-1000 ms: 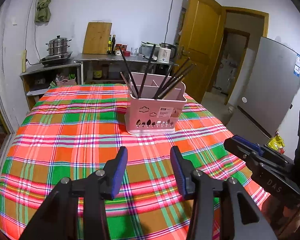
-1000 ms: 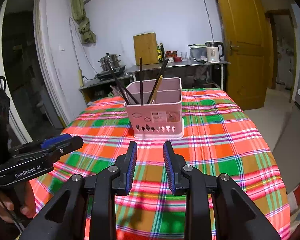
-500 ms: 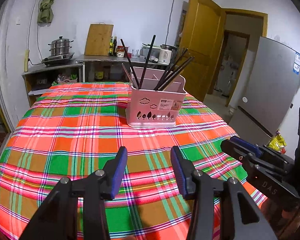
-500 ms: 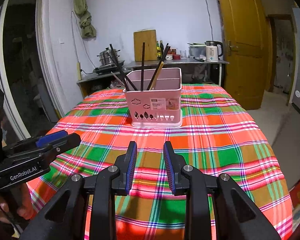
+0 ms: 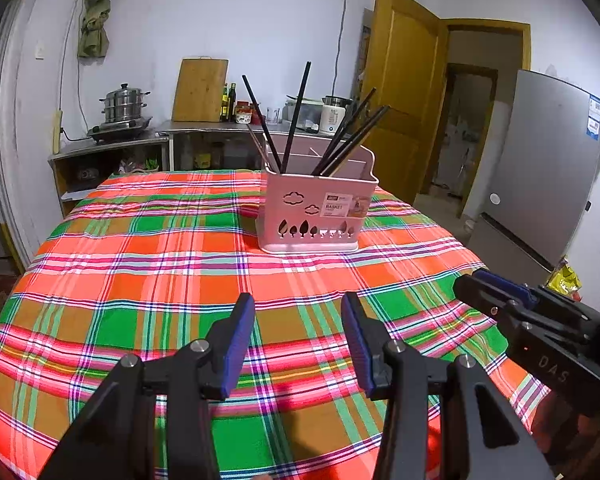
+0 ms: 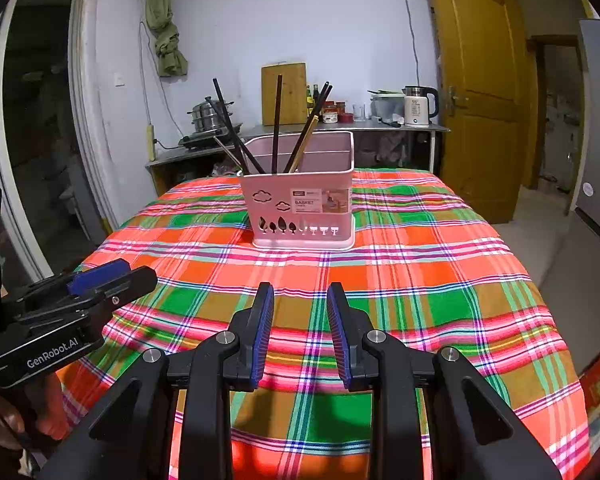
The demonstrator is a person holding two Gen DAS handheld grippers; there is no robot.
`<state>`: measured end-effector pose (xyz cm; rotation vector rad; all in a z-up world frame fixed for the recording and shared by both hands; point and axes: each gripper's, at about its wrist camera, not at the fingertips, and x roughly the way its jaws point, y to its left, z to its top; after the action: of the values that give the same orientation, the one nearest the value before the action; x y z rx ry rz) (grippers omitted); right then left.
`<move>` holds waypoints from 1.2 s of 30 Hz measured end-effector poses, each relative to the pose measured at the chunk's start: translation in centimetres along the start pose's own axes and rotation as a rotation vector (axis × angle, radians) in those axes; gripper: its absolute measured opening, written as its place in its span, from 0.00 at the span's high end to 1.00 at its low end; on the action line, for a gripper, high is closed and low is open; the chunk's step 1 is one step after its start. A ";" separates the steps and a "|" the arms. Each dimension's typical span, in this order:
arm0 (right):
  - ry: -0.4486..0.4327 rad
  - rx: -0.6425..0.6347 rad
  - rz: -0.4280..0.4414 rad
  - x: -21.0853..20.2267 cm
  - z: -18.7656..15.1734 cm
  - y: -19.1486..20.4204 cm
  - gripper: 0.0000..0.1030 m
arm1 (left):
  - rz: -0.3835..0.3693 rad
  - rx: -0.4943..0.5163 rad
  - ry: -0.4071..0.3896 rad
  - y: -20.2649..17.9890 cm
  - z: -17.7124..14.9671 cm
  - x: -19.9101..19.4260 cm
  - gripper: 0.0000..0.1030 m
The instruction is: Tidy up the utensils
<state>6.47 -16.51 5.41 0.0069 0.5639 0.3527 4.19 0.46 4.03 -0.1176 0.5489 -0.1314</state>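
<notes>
Both my grippers hang low over the near edge of the table w/ the plaid tablecloth, pointing toward the pink utensil basket further back, roughly mid-table, well apart from both. Left gripper: jaws parted about halfway, blue pads facing each other, nothing btwn them but cloth below. Right gripper: jaws parted too, gap a bit narrower than the left's, also empty. In the left wrist view the right gripper shows at the right edge, over the table rim; in the right wrist view the left one shows at the lower left w/ a hand wrapped round its grip. Basket stands upright on the cloth, label and cut-out tree shapes on the side facing me, w/ inner dividers. Black chopsticks stick up out of the front compartment, leaning diff ways: some fan left, some right; one lighter, wood-coloured stick leans among them. Rear compartments look empty as far as I can see, but I can't see their floors. Behind the table: counter w/ steel steamer pot, wooden cutting board against the wall, bottles, white kettle; yellow door and grey fridge to the right.
</notes>
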 end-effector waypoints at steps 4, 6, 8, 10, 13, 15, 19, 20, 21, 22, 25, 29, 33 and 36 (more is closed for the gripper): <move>-0.004 -0.002 0.001 -0.1 0.0 0.0 0.73 | 0.001 0.003 0.000 -0.1 -0.1 0.0 0.54; -0.005 -0.004 0.002 -0.2 0.1 0.1 0.73 | 0.003 0.005 0.000 -0.1 -0.1 -0.1 0.54; -0.006 -0.004 0.002 -0.2 0.1 0.2 0.73 | 0.004 0.006 0.001 -0.2 -0.1 0.0 0.54; -0.006 -0.004 0.001 -0.2 0.1 0.2 0.72 | 0.007 0.010 0.005 -0.3 -0.1 0.1 0.54; -0.005 -0.002 0.002 -0.3 0.1 0.2 0.72 | 0.006 0.008 0.007 -0.3 -0.2 0.1 0.54; -0.005 -0.003 0.002 -0.3 0.1 0.2 0.72 | 0.010 0.009 0.010 -0.3 -0.2 0.1 0.54; -0.006 -0.006 0.002 -0.3 0.1 0.3 0.72 | 0.013 0.012 0.011 -0.3 -0.3 0.1 0.54; -0.006 -0.006 0.002 -0.2 0.1 0.3 0.72 | 0.014 0.013 0.012 -0.3 -0.3 0.1 0.54; -0.006 -0.007 0.003 -0.3 0.1 0.4 0.72 | 0.014 0.014 0.012 -0.2 -0.3 0.1 0.54; -0.006 -0.008 0.002 -0.2 0.1 0.4 0.72 | 0.014 0.014 0.012 -0.3 -0.3 0.1 0.54; -0.007 -0.008 0.002 -0.3 0.1 0.4 0.72 | 0.016 0.014 0.010 -0.3 -0.4 0.1 0.54; -0.007 -0.007 0.002 -0.3 0.0 0.4 0.72 | 0.015 0.013 0.009 -0.2 -0.4 0.0 0.54; -0.007 -0.007 0.002 -0.3 0.0 0.4 0.72 | 0.020 0.015 0.010 -0.3 -0.4 0.0 0.54; -0.005 -0.006 0.003 -0.3 0.0 0.4 0.72 | 0.019 0.015 0.010 -0.3 -0.4 0.0 0.54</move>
<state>6.12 -16.22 5.58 0.0031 0.5577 0.3569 3.93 0.10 3.78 -0.0973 0.5588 -0.1178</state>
